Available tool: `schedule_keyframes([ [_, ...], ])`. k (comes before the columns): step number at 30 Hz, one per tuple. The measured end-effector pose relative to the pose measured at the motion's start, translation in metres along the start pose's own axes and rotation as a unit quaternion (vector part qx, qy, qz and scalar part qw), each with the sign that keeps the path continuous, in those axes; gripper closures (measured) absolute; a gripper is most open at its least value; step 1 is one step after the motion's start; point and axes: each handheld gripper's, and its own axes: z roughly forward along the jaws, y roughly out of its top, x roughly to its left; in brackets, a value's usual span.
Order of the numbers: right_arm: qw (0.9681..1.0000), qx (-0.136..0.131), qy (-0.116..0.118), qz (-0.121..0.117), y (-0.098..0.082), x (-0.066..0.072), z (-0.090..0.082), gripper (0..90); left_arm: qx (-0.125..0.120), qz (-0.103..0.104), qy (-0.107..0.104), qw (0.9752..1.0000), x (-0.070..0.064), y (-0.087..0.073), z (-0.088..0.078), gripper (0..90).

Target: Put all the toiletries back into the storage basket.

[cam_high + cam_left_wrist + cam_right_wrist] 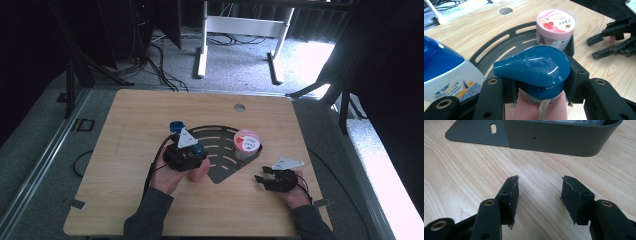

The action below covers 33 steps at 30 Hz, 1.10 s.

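My left gripper is shut on a pink bottle, its pads pressing just under the teal flip cap. The bottle stands at the near left edge of a dark fan-shaped slotted tray. A white bottle with a blue top stands close beside this gripper. A pink-lidded Dove jar sits in the tray's walled corner. My right gripper hovers low over bare wood near that corner, open with nothing between its fingers.
The wooden table has a round cable hole near its far edge. Beyond the table are floor cables and a white desk frame. Bare wood lies left and front of the tray.
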Motion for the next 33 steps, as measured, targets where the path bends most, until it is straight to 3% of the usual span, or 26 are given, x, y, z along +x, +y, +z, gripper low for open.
schedule_keyframes([
  [33, 1.0, -0.001, 0.002, -0.001, 0.0, -0.001, 0.0, 47.4, -0.009, 0.003, -0.034, 0.9994, -0.013, 0.015, 0.022, 52.9],
])
